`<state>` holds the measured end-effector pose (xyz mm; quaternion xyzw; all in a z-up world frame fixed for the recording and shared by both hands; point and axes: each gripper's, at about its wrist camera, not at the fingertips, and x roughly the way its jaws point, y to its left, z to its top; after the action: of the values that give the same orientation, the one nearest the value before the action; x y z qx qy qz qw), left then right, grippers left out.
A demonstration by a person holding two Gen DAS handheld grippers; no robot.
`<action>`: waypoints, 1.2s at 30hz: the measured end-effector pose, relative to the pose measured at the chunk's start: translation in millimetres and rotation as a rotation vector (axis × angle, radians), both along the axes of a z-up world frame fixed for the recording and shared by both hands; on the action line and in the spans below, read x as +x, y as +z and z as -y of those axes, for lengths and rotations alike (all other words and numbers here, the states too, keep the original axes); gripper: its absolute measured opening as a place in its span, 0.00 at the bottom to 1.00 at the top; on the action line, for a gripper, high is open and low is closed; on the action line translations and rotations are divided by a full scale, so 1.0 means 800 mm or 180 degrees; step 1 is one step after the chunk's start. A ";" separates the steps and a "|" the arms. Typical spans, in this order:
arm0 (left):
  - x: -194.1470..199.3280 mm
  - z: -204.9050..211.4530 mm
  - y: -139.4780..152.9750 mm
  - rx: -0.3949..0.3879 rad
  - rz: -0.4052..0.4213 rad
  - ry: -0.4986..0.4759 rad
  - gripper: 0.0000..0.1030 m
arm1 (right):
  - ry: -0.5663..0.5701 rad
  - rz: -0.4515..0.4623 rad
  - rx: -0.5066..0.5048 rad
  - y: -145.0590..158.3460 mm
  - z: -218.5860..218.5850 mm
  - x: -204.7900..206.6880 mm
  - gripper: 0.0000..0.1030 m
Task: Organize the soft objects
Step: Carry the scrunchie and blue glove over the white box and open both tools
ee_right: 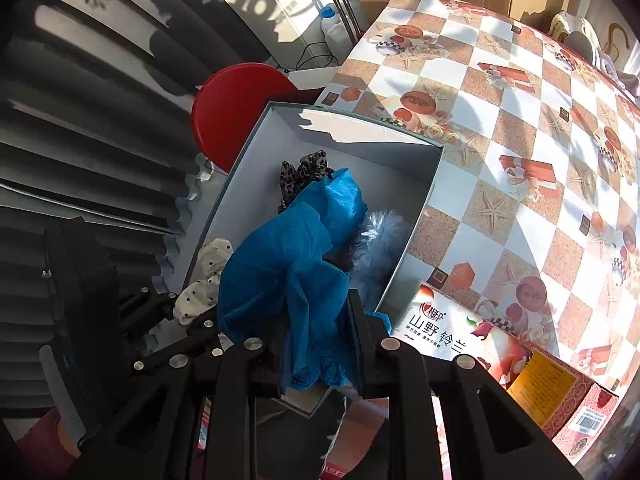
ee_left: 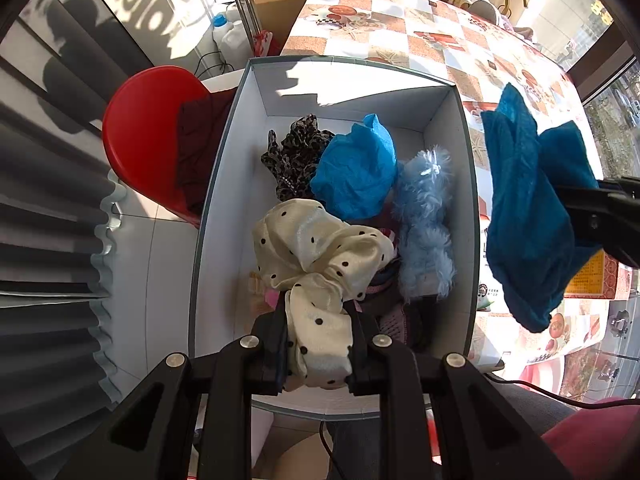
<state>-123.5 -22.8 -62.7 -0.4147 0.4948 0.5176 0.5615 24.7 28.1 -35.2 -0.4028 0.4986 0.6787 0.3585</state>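
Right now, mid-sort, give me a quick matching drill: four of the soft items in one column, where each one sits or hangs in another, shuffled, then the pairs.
Items:
1. cream polka-dot scrunchie
2. dark blue cloth
3. leopard-print scrunchie
4. fluffy light blue piece

Places:
A. lying toward the far end of the white box
B. clamped in the left claw
C. lying in the box by its right wall
D. hanging from the right claw, outside the box over the table

Pairs: 1-B, 2-D, 3-A, 4-C
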 end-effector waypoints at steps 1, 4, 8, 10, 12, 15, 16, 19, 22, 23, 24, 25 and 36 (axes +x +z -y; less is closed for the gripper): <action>0.000 0.000 0.000 0.0000 0.0001 -0.0001 0.23 | 0.0001 0.0000 0.0000 -0.001 0.000 -0.001 0.23; 0.000 0.000 0.000 -0.0002 0.0001 -0.0002 0.23 | -0.0004 -0.0001 -0.0002 0.000 0.000 0.000 0.23; 0.000 0.001 0.000 -0.0002 0.0002 -0.0004 0.23 | -0.0005 -0.0001 -0.0001 0.000 0.000 0.000 0.23; -0.001 0.001 -0.001 -0.0004 0.0001 -0.0004 0.23 | -0.0001 -0.0001 -0.0003 0.000 0.000 0.000 0.23; 0.000 0.001 -0.001 -0.0004 0.0002 -0.0002 0.23 | -0.0002 -0.0002 -0.0001 0.000 -0.001 0.000 0.23; -0.001 0.001 -0.001 -0.0006 0.0001 -0.0002 0.23 | -0.0007 -0.0002 0.0005 0.000 -0.001 0.000 0.23; 0.000 0.001 -0.001 -0.0009 0.0002 -0.0003 0.23 | -0.0010 -0.0002 0.0005 0.000 -0.001 -0.001 0.23; -0.002 0.003 -0.003 -0.0018 0.0005 0.0006 0.23 | -0.0005 0.0004 0.0005 0.000 -0.001 -0.001 0.23; -0.004 0.003 -0.005 -0.0029 0.0022 0.0022 0.23 | 0.0019 0.0036 0.0019 0.000 -0.004 -0.005 0.23; -0.004 0.001 -0.005 -0.0033 0.0032 0.0026 0.23 | 0.0035 0.0053 0.0032 0.000 -0.006 -0.007 0.23; -0.004 0.002 -0.005 -0.0031 0.0048 0.0025 0.25 | 0.0050 0.0072 0.0044 0.000 -0.009 -0.010 0.23; -0.004 0.001 -0.004 -0.0020 0.0066 0.0026 0.26 | 0.0061 0.0087 0.0055 0.000 -0.011 -0.012 0.23; -0.009 0.003 0.026 0.0308 0.0234 0.0086 0.87 | -0.0060 0.0201 0.0177 0.024 -0.032 -0.005 0.85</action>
<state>-130.4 -25.4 -41.6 -0.4124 0.4427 0.5329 0.5916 20.5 53.9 -16.4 -0.4091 0.4717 0.6759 0.3916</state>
